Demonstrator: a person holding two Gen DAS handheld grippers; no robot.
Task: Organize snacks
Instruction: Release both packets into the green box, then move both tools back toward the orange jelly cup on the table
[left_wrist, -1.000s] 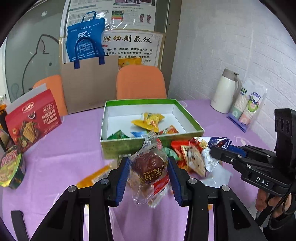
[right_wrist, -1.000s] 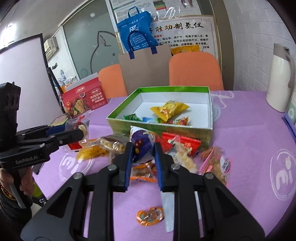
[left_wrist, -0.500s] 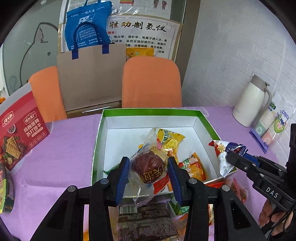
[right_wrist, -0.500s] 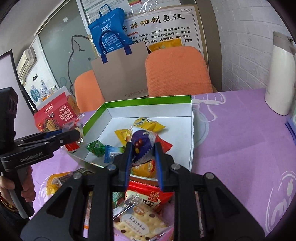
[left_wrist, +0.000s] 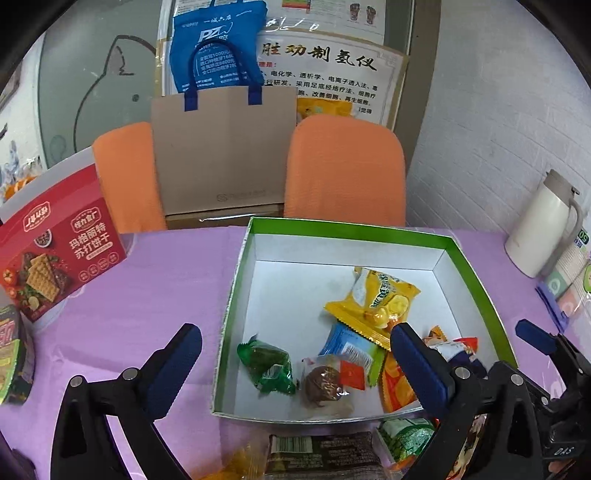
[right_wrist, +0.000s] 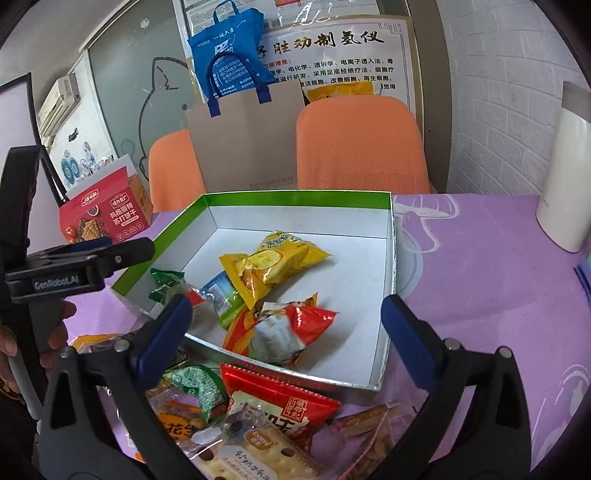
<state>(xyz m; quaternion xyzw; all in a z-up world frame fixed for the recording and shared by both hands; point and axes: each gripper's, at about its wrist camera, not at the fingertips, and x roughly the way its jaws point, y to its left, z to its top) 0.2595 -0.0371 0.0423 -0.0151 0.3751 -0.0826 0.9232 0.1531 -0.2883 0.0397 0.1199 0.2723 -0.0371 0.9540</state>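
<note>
Purple cloth (left_wrist: 159, 288) covers the table, with two orange chairs (left_wrist: 343, 170) behind it. Both grippers hover over the green box (left_wrist: 476, 273), jaws spread wide and holding nothing. Between the left gripper (left_wrist: 295, 350) fingers, the left wrist view shows a brown date packet (left_wrist: 325, 382) lying on the box floor beside a green sweet (left_wrist: 267, 363); the right view hides most of it behind a finger. Only the right gripper (right_wrist: 286, 317) view shows the red-and-white packet (right_wrist: 284, 328) in the box and the loose cracker packs (right_wrist: 255, 454) outside its near wall.
</note>
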